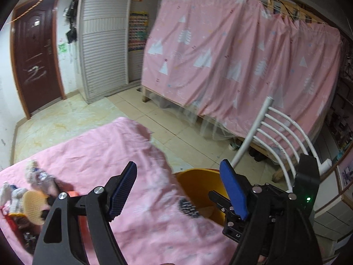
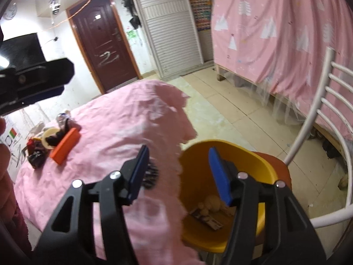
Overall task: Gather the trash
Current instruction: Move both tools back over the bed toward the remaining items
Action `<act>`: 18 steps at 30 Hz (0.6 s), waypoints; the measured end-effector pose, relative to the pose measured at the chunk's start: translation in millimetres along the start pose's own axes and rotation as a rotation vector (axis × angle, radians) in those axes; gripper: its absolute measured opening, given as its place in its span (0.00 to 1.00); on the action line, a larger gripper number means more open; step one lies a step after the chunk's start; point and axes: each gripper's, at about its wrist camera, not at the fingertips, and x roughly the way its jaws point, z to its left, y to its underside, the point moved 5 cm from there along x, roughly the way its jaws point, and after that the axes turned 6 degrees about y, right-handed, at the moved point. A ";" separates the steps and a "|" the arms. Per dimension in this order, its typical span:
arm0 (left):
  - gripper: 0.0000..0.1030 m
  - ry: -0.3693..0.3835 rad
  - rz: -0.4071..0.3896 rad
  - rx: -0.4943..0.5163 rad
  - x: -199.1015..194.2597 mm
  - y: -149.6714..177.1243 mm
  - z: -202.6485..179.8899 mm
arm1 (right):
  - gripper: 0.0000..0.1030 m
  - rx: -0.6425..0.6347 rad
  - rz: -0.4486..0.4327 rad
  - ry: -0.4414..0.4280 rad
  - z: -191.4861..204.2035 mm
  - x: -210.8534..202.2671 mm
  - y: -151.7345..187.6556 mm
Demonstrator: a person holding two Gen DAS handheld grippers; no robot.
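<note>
A dark red door [image 2: 103, 50] stands at upper left, beside a white slatted wardrobe [image 2: 169, 31]. A pink curtain [image 1: 238, 59] fills the upper right. The floor [image 2: 238, 114] has pale tiles. A white chair back [image 2: 326, 114] is at right.

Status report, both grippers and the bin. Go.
Left gripper open, empty. Right gripper open, empty, above yellow bin. Scraps in bin; more trash across pink cloth. Path clear.

Left hand-held gripper [image 1: 178, 187]: jaws apart, nothing between. Right hand-held gripper [image 2: 178, 172]: jaws apart, empty, angled downward.
</note>
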 end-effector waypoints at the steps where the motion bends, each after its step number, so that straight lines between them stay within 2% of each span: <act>1: 0.67 -0.010 -0.006 -0.006 -5.4 0.3 6.6 | 0.53 -0.013 -0.001 -0.010 9.1 0.4 -1.3; 5: 0.73 -0.068 -0.030 -0.030 -25.8 4.7 33.7 | 0.53 -0.062 0.001 -0.048 44.3 2.1 -4.7; 9: 0.74 -0.138 -0.055 -0.053 -48.5 11.6 63.6 | 0.56 -0.102 0.008 -0.080 74.0 4.0 -6.5; 18: 0.76 -0.278 -0.077 -0.123 -91.2 30.0 127.8 | 0.57 -0.192 0.028 -0.163 142.4 8.4 -4.0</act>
